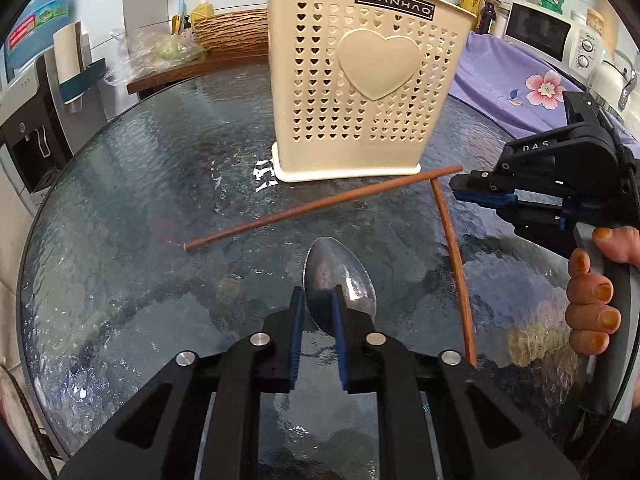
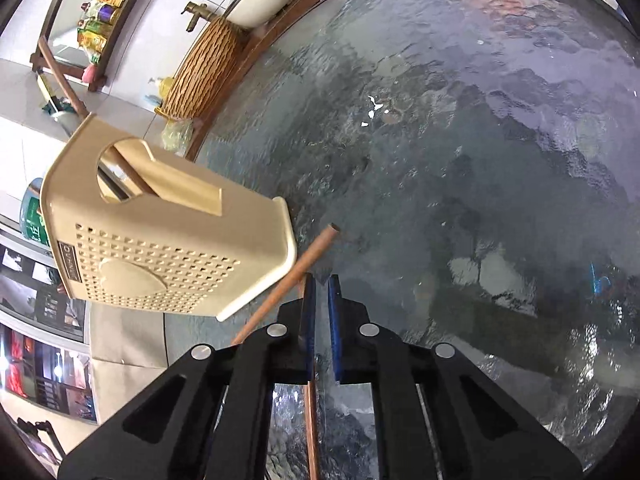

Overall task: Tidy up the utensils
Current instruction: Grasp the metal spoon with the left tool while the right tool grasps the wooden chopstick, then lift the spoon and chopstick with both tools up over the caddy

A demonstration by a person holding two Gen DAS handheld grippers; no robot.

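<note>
Steel spoon (image 1: 340,284), bowl toward holder (image 1: 364,80).

The tabletop (image 1: 120,200) is rippled glass, glossy with bright reflections. The spoon (image 1: 340,280) at lower centre is polished metal, mirror-bright. Both chopsticks (image 1: 320,204) look like smooth reddish-brown wood with a dull sheen. The holder (image 1: 360,92) at top centre is cream plastic, matt and perforated. The left gripper (image 1: 318,300) is matt black plastic with blue pads (image 1: 297,336) and shiny metal pins. A woven basket (image 1: 236,32) at upper left looks rough.
</note>
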